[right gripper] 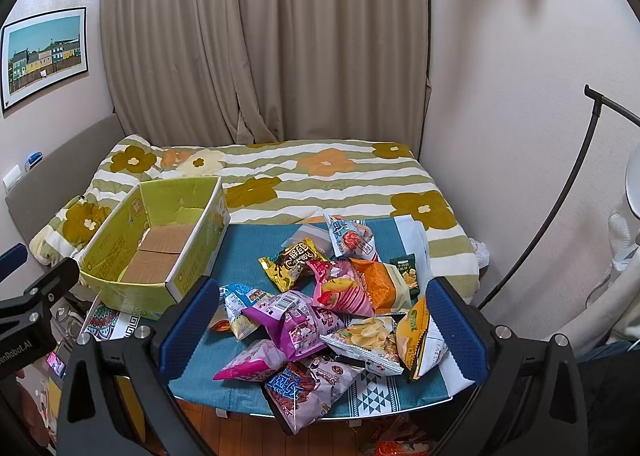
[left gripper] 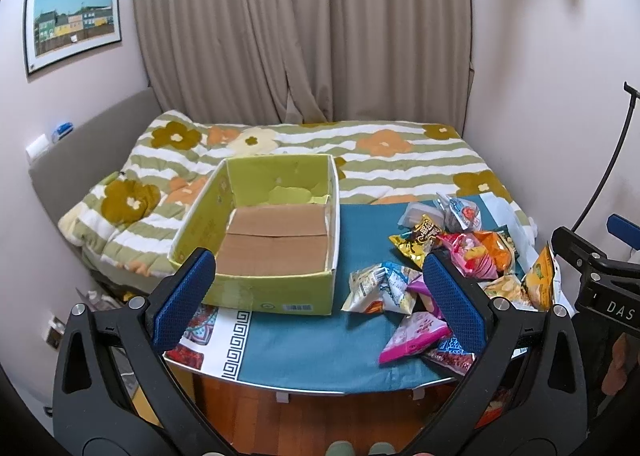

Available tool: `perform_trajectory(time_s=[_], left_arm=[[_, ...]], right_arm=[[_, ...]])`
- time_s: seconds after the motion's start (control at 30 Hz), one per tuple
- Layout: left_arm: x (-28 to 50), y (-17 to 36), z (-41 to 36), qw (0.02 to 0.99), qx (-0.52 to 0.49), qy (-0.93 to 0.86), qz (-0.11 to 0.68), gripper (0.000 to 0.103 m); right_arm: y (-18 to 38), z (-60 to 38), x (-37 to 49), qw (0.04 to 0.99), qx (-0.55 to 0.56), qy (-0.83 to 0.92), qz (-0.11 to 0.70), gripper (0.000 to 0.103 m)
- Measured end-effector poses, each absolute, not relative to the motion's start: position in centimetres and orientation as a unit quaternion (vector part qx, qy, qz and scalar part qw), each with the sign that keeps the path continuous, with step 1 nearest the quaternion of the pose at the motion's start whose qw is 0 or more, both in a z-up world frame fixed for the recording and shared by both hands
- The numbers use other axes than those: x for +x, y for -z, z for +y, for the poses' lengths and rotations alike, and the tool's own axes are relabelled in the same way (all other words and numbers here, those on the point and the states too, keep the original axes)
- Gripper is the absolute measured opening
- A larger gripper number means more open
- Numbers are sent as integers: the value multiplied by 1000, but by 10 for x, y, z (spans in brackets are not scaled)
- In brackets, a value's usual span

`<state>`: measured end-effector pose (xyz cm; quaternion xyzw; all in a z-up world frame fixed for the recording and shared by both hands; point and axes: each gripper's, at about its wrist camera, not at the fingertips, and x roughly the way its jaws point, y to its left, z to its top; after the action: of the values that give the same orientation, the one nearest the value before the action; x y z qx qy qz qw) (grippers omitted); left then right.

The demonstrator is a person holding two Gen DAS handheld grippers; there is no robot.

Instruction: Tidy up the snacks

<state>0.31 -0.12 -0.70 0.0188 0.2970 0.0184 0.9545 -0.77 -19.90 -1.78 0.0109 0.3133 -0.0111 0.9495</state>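
Lying in a loose heap on the right part of the worktop, the colourful crinkly snack packets (right gripper: 320, 308) are all outside the box: a gold foil packet (right gripper: 291, 262), a pink chips bag (right gripper: 344, 288), a purple packet (right gripper: 292, 320), an orange bag (right gripper: 376, 284) and several more, some of them resting on each other. One long packet (right gripper: 308, 388) hangs a little over the near edge.

To the left of the heap stands the open green cardboard box (left gripper: 276, 292), and its brown cardboard bottom (left gripper: 276, 240) shows nothing inside. So I judge the task is only at the start: no packet is sorted into the box yet, and the whole heap is left to do.

The left claw (left gripper: 320, 292) is wide apart and holds nothing; it hangs in front of the box and the near edge of the heap. The right claw (right gripper: 320, 328) is also wide apart and empty, with the heap between its blue pads.

The worktop with teal patterned cloth (left gripper: 304, 340) stands against a bed with a green striped flower blanket (left gripper: 400, 160), and beige curtains (right gripper: 280, 36) hang behind it.
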Motion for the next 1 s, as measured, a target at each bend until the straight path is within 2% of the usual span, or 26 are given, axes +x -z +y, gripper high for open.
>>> perform_trajectory(time_s=[0.53, 0.73, 1.0], left_arm=[[13, 12, 0, 948, 26, 2, 317, 103], [31, 37, 1, 929, 13, 53, 367, 103], [55, 97, -22, 895, 10, 107, 434, 103]], right_arm=[[21, -195, -10, 948, 17, 17, 318, 103], [33, -207, -11, 939, 23, 38, 342, 103], [70, -236, -15, 920, 24, 77, 383, 103]])
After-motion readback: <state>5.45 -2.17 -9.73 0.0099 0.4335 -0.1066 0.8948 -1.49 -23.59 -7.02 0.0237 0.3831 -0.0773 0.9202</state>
